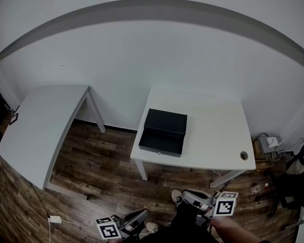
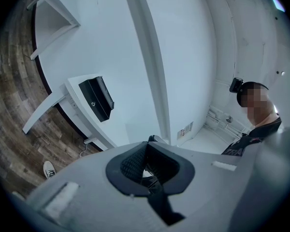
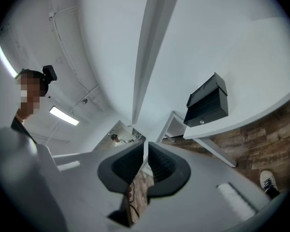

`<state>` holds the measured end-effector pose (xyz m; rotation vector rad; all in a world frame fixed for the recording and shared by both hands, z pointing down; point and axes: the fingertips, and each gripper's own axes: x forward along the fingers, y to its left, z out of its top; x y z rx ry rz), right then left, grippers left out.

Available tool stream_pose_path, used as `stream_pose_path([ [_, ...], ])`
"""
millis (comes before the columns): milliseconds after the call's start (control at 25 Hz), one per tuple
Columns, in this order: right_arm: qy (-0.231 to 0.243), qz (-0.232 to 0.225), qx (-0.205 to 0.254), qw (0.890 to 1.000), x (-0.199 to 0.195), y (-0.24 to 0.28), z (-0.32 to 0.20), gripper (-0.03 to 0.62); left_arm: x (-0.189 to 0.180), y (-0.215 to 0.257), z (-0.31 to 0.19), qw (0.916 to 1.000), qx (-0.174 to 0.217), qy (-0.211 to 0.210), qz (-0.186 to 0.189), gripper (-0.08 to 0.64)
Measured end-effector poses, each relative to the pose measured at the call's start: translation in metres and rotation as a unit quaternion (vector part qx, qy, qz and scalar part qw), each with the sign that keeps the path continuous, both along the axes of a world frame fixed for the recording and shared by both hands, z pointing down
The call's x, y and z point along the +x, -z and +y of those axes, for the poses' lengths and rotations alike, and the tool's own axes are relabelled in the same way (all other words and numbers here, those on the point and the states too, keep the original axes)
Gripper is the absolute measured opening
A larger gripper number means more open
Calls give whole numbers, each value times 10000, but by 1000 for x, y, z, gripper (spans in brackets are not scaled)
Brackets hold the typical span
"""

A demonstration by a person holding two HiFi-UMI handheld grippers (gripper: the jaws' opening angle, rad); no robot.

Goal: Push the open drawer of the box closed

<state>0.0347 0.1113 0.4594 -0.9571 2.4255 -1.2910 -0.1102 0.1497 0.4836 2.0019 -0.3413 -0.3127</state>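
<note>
Black box (image 1: 164, 121) sits on the white bench (image 1: 213, 135) toward its left side, and its drawer (image 1: 161, 143) stands pulled out toward the near edge, where we see a small knob on its front. We hold both tongs low over the wood floor (image 1: 101, 171), well apart from the bench and touching nothing. The left tongs (image 2: 148, 144) have their tips together with nothing between them, and the right tongs (image 3: 145, 144) are slightly apart, showing a thin slit between the pads, also empty.
</note>
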Motion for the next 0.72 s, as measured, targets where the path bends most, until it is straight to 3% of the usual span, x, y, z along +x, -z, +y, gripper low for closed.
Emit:
stream_pose_path([
  [160,-210,310,64,9993,32,2,-42,51,0,-2,-14,9992,144,205,-322,2],
  [320,-243,899,188,9955,64,-1,-96,61,6,-6,-32,9977,159,385,-533,2],
  [520,-43,1953,374,9800,102,-11,-177,86,21,-10,-58,9947,190,584,-828,2],
  [720,150,2609,475,9641,124,-21,-256,92,41,-17,-84,9930,73,762,-904,2],
])
